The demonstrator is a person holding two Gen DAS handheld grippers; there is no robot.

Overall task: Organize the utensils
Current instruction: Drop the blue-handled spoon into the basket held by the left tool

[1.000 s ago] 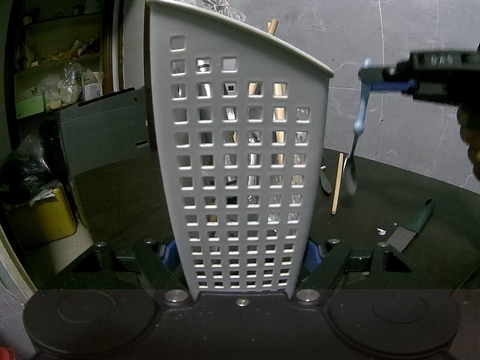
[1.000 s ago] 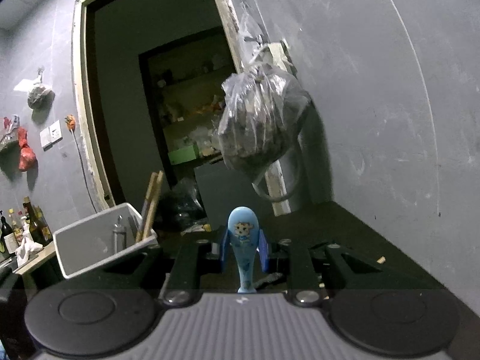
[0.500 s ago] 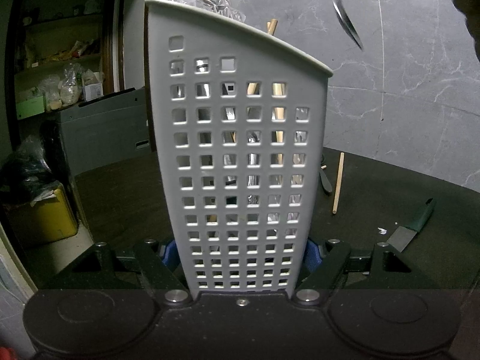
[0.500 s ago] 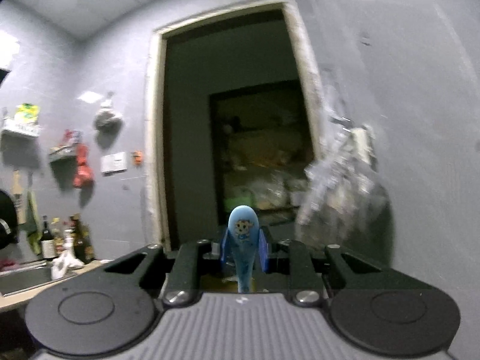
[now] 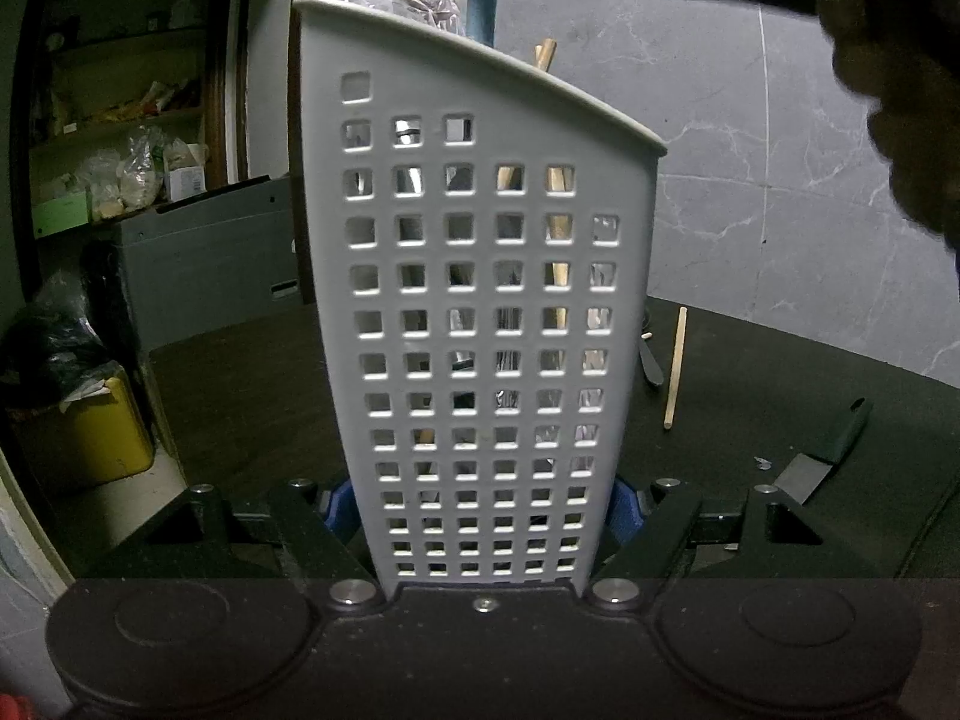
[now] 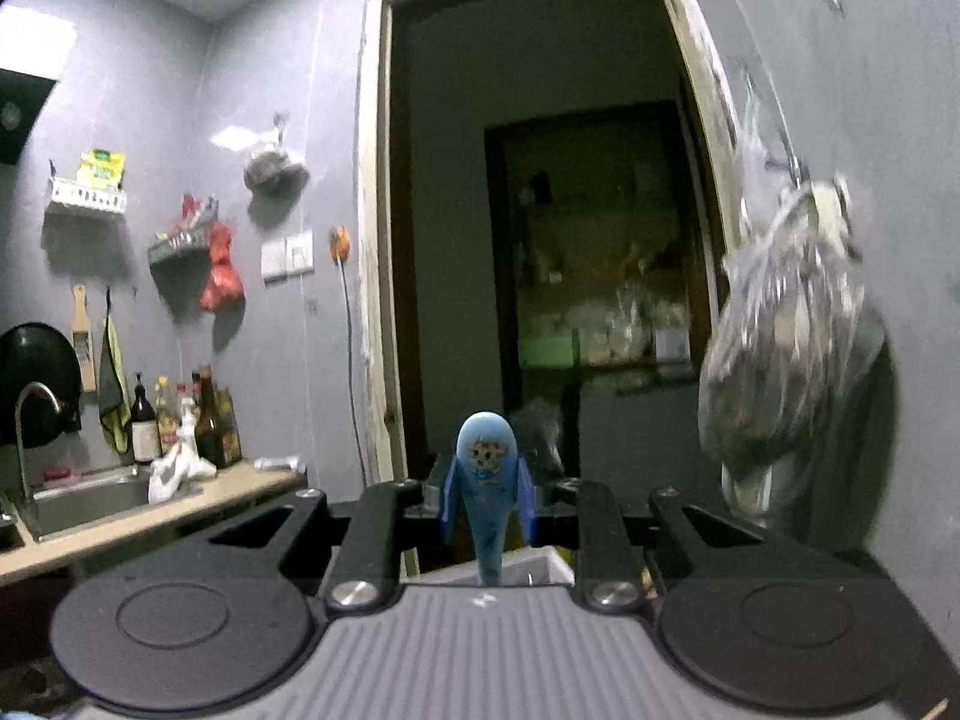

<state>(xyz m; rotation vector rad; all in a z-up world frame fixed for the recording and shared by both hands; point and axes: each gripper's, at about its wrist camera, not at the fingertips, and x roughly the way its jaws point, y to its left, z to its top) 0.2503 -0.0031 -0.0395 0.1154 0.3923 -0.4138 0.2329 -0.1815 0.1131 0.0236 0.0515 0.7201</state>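
The white utensil basket [image 5: 480,330] is tall, w/ square holes and a slanted rim, standing upright; the left gripper [image 5: 480,501] is clamped on its base, blue pads touching both sides. Wooden sticks and metal pieces show through the holes. Right of the basket, on the dark table [image 5: 750,396], lie a knife [image 5: 831,450] and one chopstick [image 5: 674,369], long axis nearly away from camera. The right gripper [image 6: 485,495] grasps a blue-handled utensil [image 6: 486,480], handle end pointing up; its lower part is hidden.
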